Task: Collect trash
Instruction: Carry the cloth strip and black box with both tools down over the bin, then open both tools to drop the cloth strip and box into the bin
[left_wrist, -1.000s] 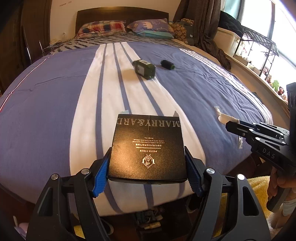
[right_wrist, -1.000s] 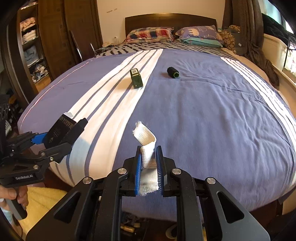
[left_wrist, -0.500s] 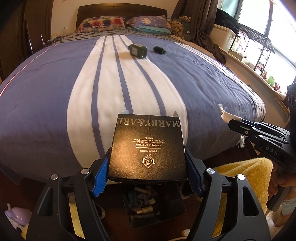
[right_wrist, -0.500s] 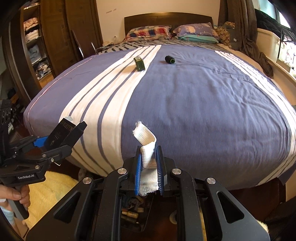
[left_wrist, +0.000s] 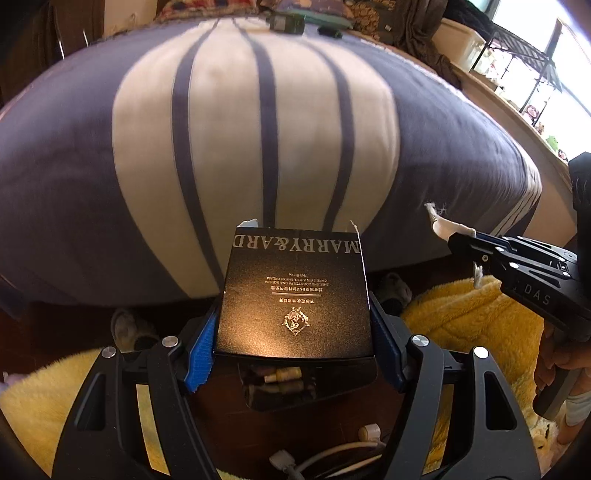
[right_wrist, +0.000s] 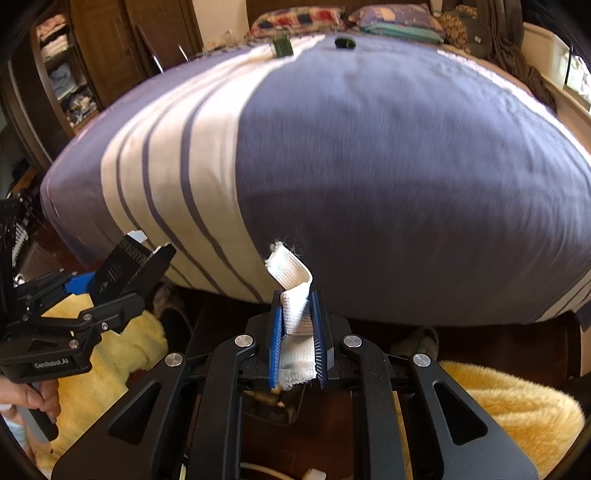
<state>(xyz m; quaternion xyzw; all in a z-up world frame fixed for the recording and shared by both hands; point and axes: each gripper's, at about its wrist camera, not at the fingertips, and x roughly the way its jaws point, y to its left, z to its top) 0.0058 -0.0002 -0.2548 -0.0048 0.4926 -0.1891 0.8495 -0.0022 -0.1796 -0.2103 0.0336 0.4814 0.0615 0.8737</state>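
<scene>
My left gripper (left_wrist: 291, 334) is shut on a flat black cosmetics box (left_wrist: 295, 291) with gold lettering, held beyond the foot of the bed. Directly under the box sits a dark trash bin (left_wrist: 291, 384) with several small items inside. My right gripper (right_wrist: 297, 321) is shut on a folded white elastic strip (right_wrist: 293, 291) with a frayed end. The same bin (right_wrist: 266, 402) shows partly below those fingers. In the left wrist view the right gripper (left_wrist: 461, 236) appears at the right edge. In the right wrist view the left gripper (right_wrist: 125, 273) with its box (right_wrist: 123, 264) is at the left.
A purple and white striped bedspread (right_wrist: 369, 166) fills the background. A green box (right_wrist: 281, 47) and a dark small bottle (right_wrist: 345, 43) lie far up the bed. Yellow fluffy rugs (left_wrist: 472, 325) flank the bin; white cables (left_wrist: 332, 454) and slippers (left_wrist: 129, 328) lie on the dark floor.
Both grippers have dropped and drawn back from the bed's top to its foot. The floor, rugs and bin have come into view beneath them. Both grips are unchanged.
</scene>
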